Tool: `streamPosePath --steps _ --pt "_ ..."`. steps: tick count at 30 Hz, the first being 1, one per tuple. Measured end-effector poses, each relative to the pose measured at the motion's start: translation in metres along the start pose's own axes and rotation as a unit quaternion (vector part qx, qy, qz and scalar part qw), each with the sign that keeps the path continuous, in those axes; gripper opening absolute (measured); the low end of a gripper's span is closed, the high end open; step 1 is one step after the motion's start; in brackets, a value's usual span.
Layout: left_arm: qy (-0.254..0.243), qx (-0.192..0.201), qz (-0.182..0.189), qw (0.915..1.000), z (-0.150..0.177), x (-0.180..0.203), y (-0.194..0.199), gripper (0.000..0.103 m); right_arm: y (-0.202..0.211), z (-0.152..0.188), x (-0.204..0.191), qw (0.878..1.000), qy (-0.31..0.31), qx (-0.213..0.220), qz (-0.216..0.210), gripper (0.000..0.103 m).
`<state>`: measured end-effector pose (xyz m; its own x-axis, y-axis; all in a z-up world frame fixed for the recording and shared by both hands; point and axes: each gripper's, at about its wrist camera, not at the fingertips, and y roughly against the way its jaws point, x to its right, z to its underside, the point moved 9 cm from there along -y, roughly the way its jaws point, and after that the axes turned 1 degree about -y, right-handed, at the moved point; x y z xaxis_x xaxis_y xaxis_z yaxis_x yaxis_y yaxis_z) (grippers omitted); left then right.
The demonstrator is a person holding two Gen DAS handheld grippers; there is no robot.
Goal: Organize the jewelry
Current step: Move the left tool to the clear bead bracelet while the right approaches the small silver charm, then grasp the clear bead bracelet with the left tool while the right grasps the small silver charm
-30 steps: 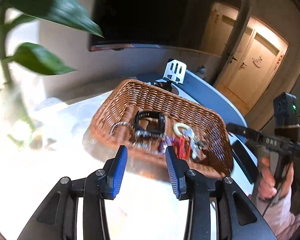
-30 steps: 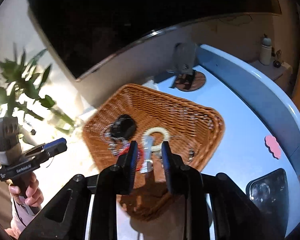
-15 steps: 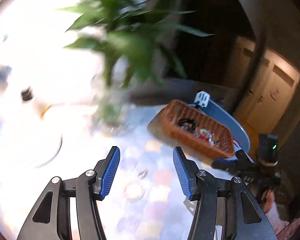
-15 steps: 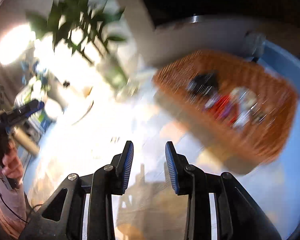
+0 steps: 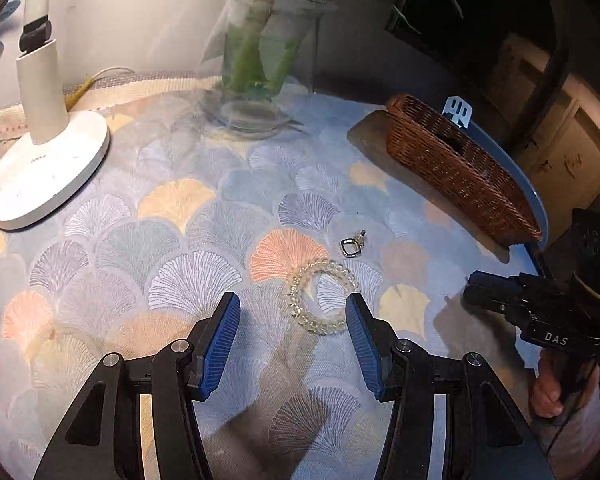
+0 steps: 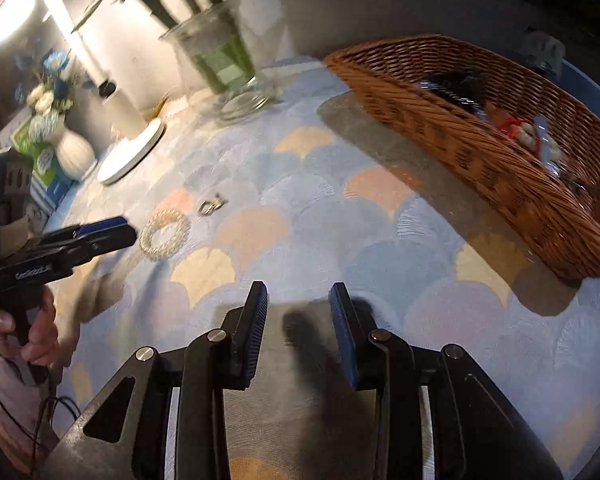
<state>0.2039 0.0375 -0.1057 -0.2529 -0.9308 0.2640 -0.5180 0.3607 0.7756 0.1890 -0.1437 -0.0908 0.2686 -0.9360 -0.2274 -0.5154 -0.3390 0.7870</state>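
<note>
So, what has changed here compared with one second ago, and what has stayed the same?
Both tools swung away from the wicker basket toward the patterned cloth. The left tool has opened wider and now points at the clear bead bracelet, with the small silver pendant just beyond it. The right tool has also opened somewhat and holds nothing. The jewelry already in the basket stayed there; nothing was picked up or released.

The counter's cloth (image 5: 172, 208) bears a fan-shell pattern in pale blue, peach, cream and lilac. The bracelet (image 5: 320, 296) is clear, pearly white; the small ring (image 5: 350, 247) silver. The wicker basket (image 5: 456, 168) is reddish brown, the lamp base (image 5: 44, 168) white, both claws' pads (image 5: 220, 344) blue.
</note>
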Motion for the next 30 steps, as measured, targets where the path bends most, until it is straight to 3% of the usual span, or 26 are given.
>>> streamPosePath --steps 5,8,12,14,21,26,30 --pt "-0.015 0.0 -0.039 0.9991 -0.002 -0.001 -0.011 0.056 -0.006 -0.033 -0.04 0.998 0.056 -0.011 -0.013 0.036" --pt "-0.028 0.007 -0.058 0.9979 -0.002 -0.003 -0.012 0.051 -0.023 -0.05 -0.05 0.997 0.082 -0.009 0.003 0.036" --pt "-0.042 0.012 -0.105 0.9935 -0.004 -0.01 -0.013 0.021 -0.047 -0.056 -0.056 0.996 0.082 -0.025 -0.015 0.036" --pt "-0.025 0.015 -0.102 0.9944 -0.004 -0.018 -0.01 0.014 -0.055 -0.057 -0.061 0.996 0.088 -0.03 -0.019 0.036" --pt "0.018 0.022 -0.073 0.9969 -0.002 -0.038 -0.001 0.013 -0.074 -0.064 -0.074 0.994 0.107 -0.025 -0.016 0.036" --pt "0.0 0.022 -0.087 0.9959 -0.001 -0.034 -0.002 0.013 -0.081 -0.063 -0.076 0.993 0.116 -0.016 -0.004 0.033" --pt "-0.004 0.022 -0.093 0.9954 -0.002 -0.032 -0.003 0.013 -0.083 -0.062 -0.079 0.991 0.131 -0.013 0.004 0.019"
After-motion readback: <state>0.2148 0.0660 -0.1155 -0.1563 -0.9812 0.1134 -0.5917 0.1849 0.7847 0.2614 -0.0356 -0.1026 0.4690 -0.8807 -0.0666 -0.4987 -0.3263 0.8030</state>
